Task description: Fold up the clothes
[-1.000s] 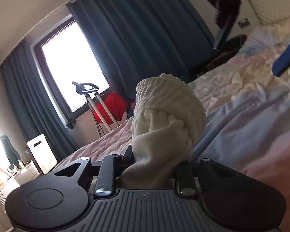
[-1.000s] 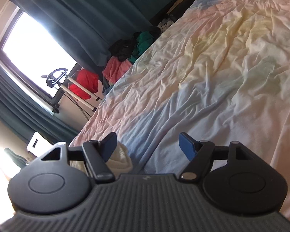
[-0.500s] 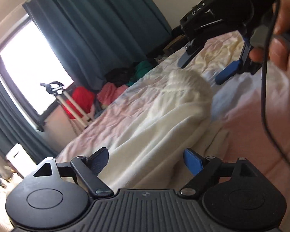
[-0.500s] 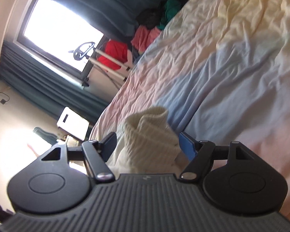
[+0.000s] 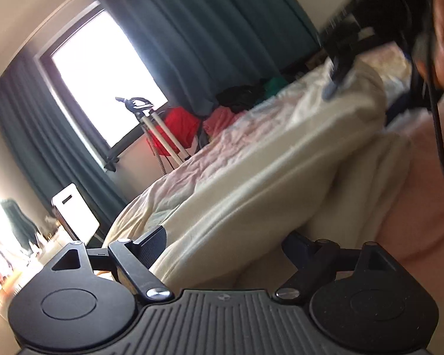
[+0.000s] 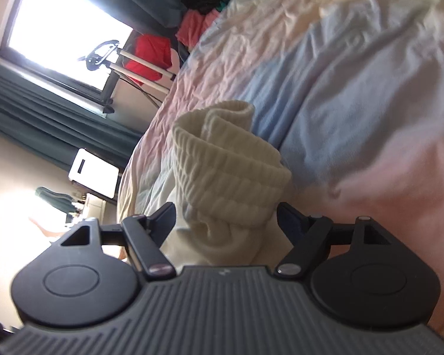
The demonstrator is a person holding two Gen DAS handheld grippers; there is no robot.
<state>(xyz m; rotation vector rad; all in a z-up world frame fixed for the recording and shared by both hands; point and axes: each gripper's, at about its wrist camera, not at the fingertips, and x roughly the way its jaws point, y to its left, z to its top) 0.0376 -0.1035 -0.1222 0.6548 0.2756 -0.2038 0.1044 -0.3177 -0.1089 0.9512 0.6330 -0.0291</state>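
A cream knitted garment [image 5: 281, 171] lies stretched across the bed. In the left wrist view its near end sits between the fingers of my open left gripper [image 5: 225, 241]. The garment's ribbed cuff [image 6: 231, 168] stands bunched up in the right wrist view, between the spread fingers of my open right gripper [image 6: 226, 213]. The right gripper also shows in the left wrist view [image 5: 367, 38] at the garment's far end, blurred, with the person's hand on it.
The bed has a crumpled pastel sheet [image 6: 355, 74] in pink, blue and yellow. A pile of red and green clothes [image 5: 210, 118] lies by the window [image 5: 103, 74] with dark teal curtains. A white appliance [image 5: 74, 210] stands beside the bed.
My left gripper let go of the cream garment and opened a second ago; the garment now lies flat on the bed. My right gripper moved in around the ribbed cuff.
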